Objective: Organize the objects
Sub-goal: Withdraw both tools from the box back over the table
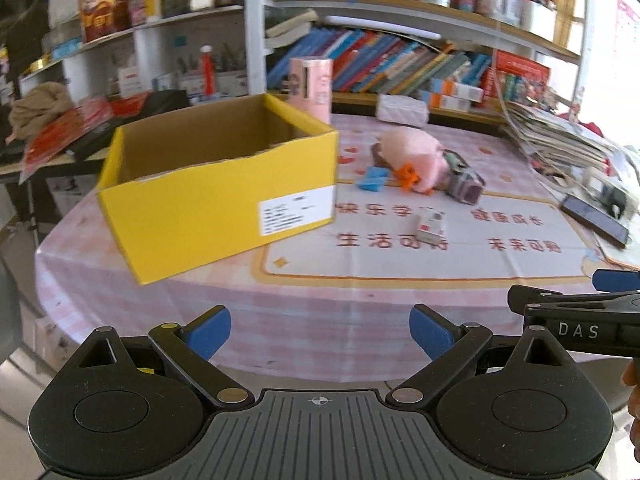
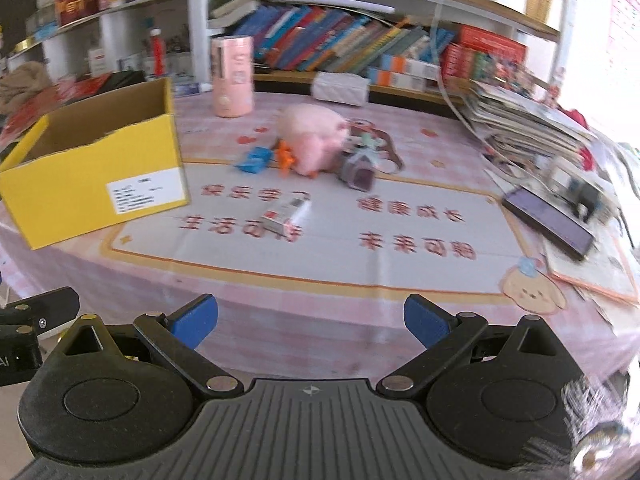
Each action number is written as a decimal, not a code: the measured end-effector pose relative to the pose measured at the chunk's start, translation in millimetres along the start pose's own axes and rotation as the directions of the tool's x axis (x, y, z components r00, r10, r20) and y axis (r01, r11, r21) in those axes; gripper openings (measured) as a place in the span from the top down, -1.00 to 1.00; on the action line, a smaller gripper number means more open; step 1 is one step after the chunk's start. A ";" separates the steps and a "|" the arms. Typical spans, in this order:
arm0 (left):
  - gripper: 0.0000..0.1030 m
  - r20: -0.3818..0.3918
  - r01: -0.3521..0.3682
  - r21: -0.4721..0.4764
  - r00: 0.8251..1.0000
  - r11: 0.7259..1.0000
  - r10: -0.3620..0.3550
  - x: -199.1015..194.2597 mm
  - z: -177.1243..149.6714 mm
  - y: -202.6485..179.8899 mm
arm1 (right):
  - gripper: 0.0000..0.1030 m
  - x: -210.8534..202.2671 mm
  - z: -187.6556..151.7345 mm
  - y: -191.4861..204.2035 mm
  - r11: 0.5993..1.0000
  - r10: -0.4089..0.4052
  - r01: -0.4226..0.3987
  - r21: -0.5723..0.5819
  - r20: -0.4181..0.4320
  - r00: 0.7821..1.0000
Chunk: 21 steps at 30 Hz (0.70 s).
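Both tools are released and hold nothing: the left gripper (image 1: pixel 320 332) and the right gripper (image 2: pixel 311 322) each have their blue pads spread wide, and both hang at the near edge of the table (image 2: pixel 280 304), well apart from the objects.

The yellow box (image 1: pixel 216 200) stands open on the left side of the table, and I judge it is the place for the loose things. These lie in the middle: a small white carton (image 2: pixel 288 216) nearest, and behind it a pink plush toy (image 2: pixel 314 140), a blue piece (image 2: pixel 253 161), an orange piece (image 2: pixel 286 156) and a grey-purple watch (image 2: pixel 360 172), all close together.

To do the first step well, I would start with the carton, because it lies alone. The right gripper should come from above and close across its 2 long sides.
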<state>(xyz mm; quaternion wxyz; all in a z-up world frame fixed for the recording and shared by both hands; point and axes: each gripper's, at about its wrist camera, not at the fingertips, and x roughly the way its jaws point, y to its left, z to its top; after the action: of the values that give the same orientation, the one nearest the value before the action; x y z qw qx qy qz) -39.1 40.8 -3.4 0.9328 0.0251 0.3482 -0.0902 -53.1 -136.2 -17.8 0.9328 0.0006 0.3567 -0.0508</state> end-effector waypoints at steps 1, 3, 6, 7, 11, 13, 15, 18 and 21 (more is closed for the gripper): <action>-0.90 0.000 0.009 0.007 1.000 1.000 -0.009 1.2 0.9 -3.0 | -0.95 -0.6 -0.6 -3.4 1.000 -0.010 0.010 0.007 -0.001 1.000; -0.90 0.001 0.025 0.022 1.000 0.999 -0.025 3.7 2.7 -9.7 | -0.95 -1.4 -1.7 -11.4 0.999 -0.029 0.029 0.024 -0.003 1.000; -0.90 0.000 0.047 0.040 0.999 0.998 -0.047 8.2 6.4 -19.4 | -0.95 -1.2 -2.1 -21.0 0.998 -0.052 0.053 0.044 -0.008 0.999; -0.90 -0.002 0.052 0.045 0.999 0.998 -0.052 10.1 7.6 -22.2 | -0.95 -0.8 -2.2 -24.0 0.997 -0.058 0.059 0.049 -0.010 0.998; -0.90 -0.007 0.080 0.057 0.997 0.995 -0.079 17.7 13.6 -33.3 | -0.95 2.2 -0.7 -35.3 0.995 -0.072 0.073 0.062 -0.015 0.997; -0.90 -0.012 0.088 0.063 0.996 0.994 -0.087 21.8 16.4 -39.0 | -0.95 5.2 1.2 -40.5 0.995 -0.074 0.075 0.066 -0.017 0.997; -0.90 -0.013 0.084 0.070 0.996 0.994 -0.083 25.6 19.8 -43.7 | -0.95 8.8 4.0 -46.2 0.994 -0.075 0.076 0.074 -0.021 0.997; -0.90 -0.013 0.078 0.058 0.997 0.995 -0.077 31.4 25.2 -47.1 | -0.95 15.6 10.6 -52.5 0.994 -0.071 0.072 0.077 -0.023 0.997; -0.90 -0.018 0.066 0.046 0.998 0.997 -0.065 39.2 31.2 -50.7 | -0.95 23.4 18.4 -57.5 0.996 -0.060 0.061 0.067 -0.025 0.998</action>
<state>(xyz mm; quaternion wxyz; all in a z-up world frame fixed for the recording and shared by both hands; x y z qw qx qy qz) 0.6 -18.3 -4.6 0.9255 0.0360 0.3544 -0.1286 -29.0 -196.3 -17.7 0.9262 0.0219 0.3653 -0.0911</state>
